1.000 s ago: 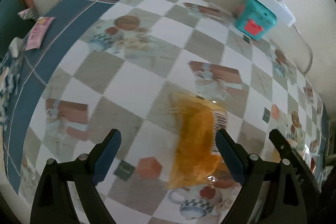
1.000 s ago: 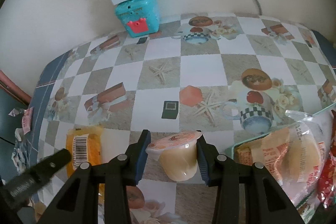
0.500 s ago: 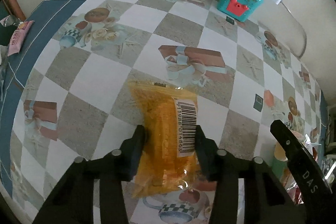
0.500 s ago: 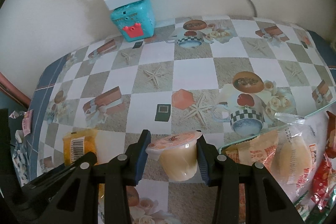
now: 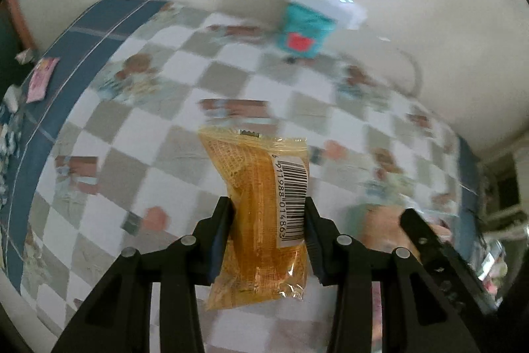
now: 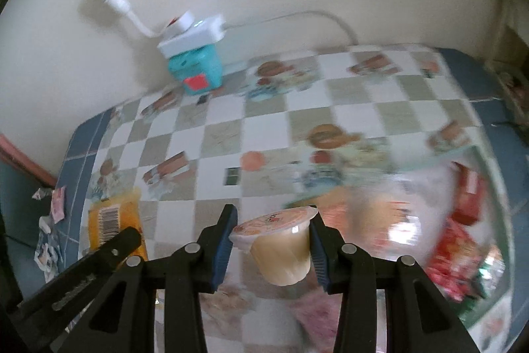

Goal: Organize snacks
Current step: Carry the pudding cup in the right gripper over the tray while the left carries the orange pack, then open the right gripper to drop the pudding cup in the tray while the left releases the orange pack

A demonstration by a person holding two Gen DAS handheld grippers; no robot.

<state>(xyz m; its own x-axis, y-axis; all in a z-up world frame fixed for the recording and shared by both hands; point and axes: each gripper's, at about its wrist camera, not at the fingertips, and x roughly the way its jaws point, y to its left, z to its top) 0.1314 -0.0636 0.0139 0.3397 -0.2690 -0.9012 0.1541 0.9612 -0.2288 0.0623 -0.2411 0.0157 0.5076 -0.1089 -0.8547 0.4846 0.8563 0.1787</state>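
My left gripper [image 5: 266, 235] is shut on an orange snack packet [image 5: 261, 207] with a barcode label and holds it above the checkered tablecloth [image 5: 158, 128]. The packet also shows at the left of the right wrist view [image 6: 112, 220]. My right gripper [image 6: 272, 245] is shut on a small jelly cup [image 6: 281, 245] with a peel-off lid, held tilted above the table. A heap of wrapped snacks [image 6: 463, 234] lies blurred at the right in the right wrist view.
A teal box [image 6: 195, 70] with a white power strip [image 6: 191, 33] on top stands against the back wall, its cable running right. A pink wrapper [image 5: 41, 78] and scraps lie on the blue border at the table's left edge.
My left gripper closed on the orange packet and lifted it off the table. My right gripper kept hold of the jelly cup and rose; both views are blurred by motion.
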